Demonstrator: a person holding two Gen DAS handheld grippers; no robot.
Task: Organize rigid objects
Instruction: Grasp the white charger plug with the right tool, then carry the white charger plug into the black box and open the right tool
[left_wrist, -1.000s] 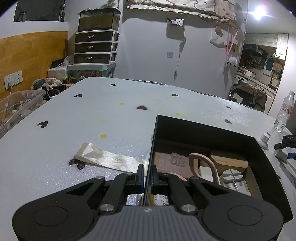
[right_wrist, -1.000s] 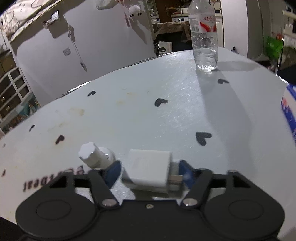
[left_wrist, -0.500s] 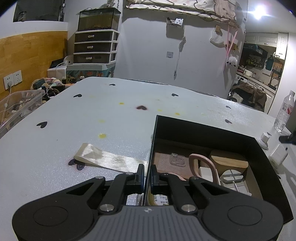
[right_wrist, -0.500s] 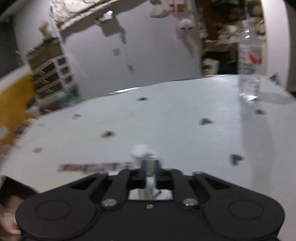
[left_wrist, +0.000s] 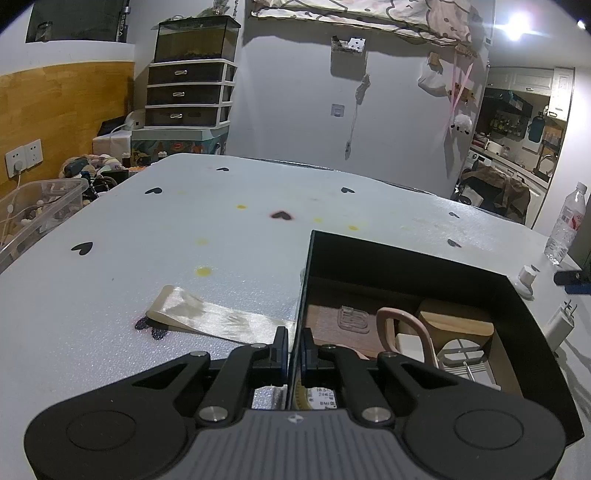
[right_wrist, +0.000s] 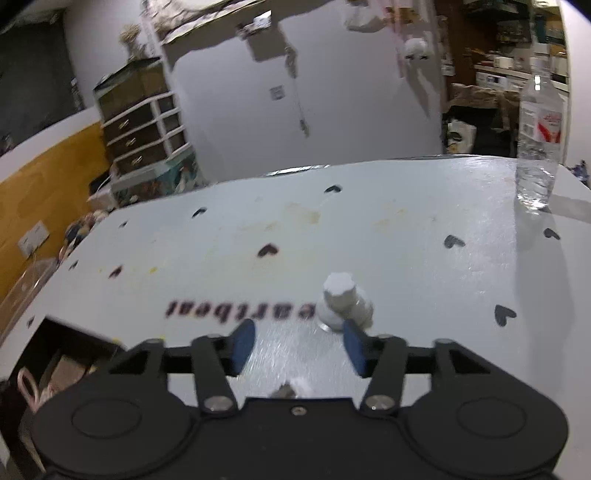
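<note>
left gripper (left_wrist: 293, 350): jaws pinched on the black box (left_wrist: 406, 266) wall
right gripper (right_wrist: 297, 345): jaws wide, empty, apparently just before a white knob (right_wrist: 345, 304)

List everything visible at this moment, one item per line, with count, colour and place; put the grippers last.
table: one, white with black hearts, under everything
black box: one, open, right half of left wrist view
ribbon: one, cream, flat on table left of box
pink handle: one, inside box
wooden piece: one, tan, inside box
white bottle: one, small, standing on table right of box
white charger: one, prongs up, leaning at box's right wall
water bottle: one, clear, red label, far right of table
left gripper: black, fingers nearly together on box's left wall
right gripper: black, blue pads, open, just short of white bottle
</note>
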